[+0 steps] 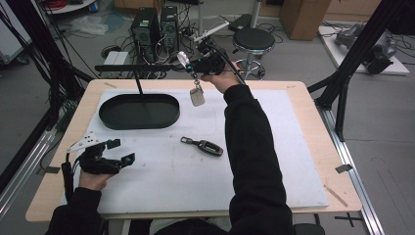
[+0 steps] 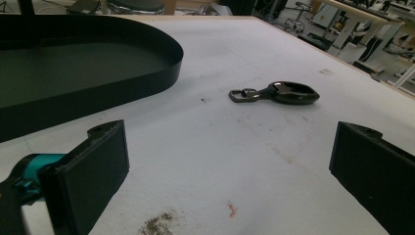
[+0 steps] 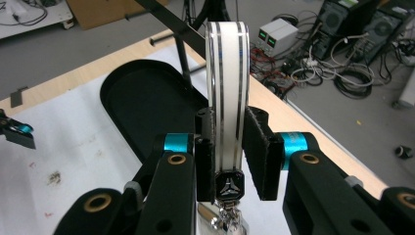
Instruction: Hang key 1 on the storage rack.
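Note:
My right gripper (image 1: 190,64) is raised over the table's far edge, shut on a white keychain strap (image 3: 227,83) with thin silver stripes. A pale tag (image 1: 197,96) hangs from the strap on a metal clip. Just left of it stands a black rack: a horizontal bar (image 1: 129,67) on a thin post rising from a black oval tray (image 1: 139,122). A dark key fob (image 1: 204,146) with a metal clip lies flat on the white mat. My left gripper (image 1: 121,152) rests open at the near left, aimed toward that key fob (image 2: 279,93), well short of it.
A white mat (image 1: 274,147) covers most of the wooden table (image 1: 303,88). The tray's wall (image 2: 122,81) is close on the left gripper's left side. Beyond the far edge are computer towers (image 1: 156,27), cables and a black stool (image 1: 253,40). Black frame struts stand at both table sides.

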{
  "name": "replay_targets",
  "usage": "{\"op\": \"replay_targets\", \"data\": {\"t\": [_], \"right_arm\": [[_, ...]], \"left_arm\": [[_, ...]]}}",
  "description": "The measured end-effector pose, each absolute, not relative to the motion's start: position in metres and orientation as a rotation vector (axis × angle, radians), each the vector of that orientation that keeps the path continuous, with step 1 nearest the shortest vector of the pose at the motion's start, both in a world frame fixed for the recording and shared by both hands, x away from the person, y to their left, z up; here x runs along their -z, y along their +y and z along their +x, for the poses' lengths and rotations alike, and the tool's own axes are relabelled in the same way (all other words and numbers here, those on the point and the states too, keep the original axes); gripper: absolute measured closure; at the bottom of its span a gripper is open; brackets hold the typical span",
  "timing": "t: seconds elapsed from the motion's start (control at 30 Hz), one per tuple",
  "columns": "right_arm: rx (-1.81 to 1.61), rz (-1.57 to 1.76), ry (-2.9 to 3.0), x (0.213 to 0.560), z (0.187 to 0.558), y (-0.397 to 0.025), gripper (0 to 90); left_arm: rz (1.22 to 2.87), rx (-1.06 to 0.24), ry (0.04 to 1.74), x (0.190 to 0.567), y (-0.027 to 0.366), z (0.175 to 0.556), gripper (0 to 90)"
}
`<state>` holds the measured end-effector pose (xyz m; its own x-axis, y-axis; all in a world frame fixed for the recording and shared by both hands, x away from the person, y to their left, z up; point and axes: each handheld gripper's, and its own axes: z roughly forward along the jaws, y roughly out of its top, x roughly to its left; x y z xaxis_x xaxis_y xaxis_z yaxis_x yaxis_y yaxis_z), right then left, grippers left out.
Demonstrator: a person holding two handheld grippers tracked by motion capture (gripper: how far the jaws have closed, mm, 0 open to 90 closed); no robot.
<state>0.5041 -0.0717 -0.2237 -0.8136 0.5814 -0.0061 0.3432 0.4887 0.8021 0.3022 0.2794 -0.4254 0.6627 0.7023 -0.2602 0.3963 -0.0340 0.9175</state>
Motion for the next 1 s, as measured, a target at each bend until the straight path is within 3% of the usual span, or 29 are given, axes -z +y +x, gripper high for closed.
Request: {"op": "replay_targets", "data": {"t": [0.3,1.0], "right_arm": [[-1.234,0.720,2.476,0.207,0.510,-0.041,75.4],[-1.168,0.752,2.458,0.210,0.522,0.020,75.4]], "left_arm": [[1.654,-0.312,0.909,0.426,0.280,0.302,1.7],[1.648,-0.308,0.906,0.426,0.281,0.304,1.7]]}}
